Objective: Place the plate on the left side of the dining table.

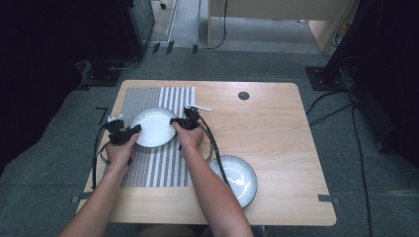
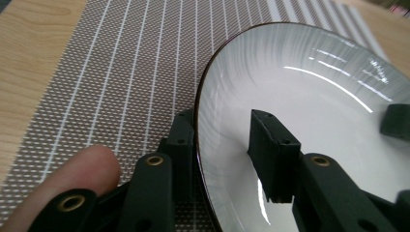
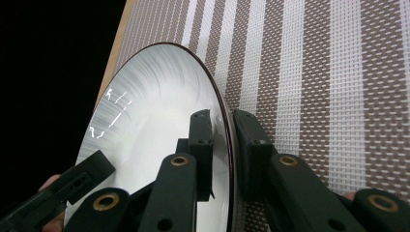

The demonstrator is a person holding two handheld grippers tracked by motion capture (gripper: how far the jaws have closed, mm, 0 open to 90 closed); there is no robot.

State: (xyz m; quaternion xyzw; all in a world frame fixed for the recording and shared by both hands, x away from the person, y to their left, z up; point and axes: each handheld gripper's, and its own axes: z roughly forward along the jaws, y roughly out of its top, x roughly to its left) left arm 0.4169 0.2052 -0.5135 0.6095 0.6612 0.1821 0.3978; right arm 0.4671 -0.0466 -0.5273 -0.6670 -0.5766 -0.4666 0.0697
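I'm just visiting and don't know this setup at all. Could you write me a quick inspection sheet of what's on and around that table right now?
Surface: wooden table with a striped placemat on its left part.
Job's things: white plate over the placemat, gripped at both edges; second plate on bare wood near the front.
Clutter: small dark round disc near the far edge; small white piece behind the right gripper.
Grippers: left gripper straddles the plate's rim; right gripper pinches the opposite rim.
Cables: gripper cable crosses the second plate; floor cables at right.
Surroundings: grey carpet, dark stands, a wooden desk beyond.
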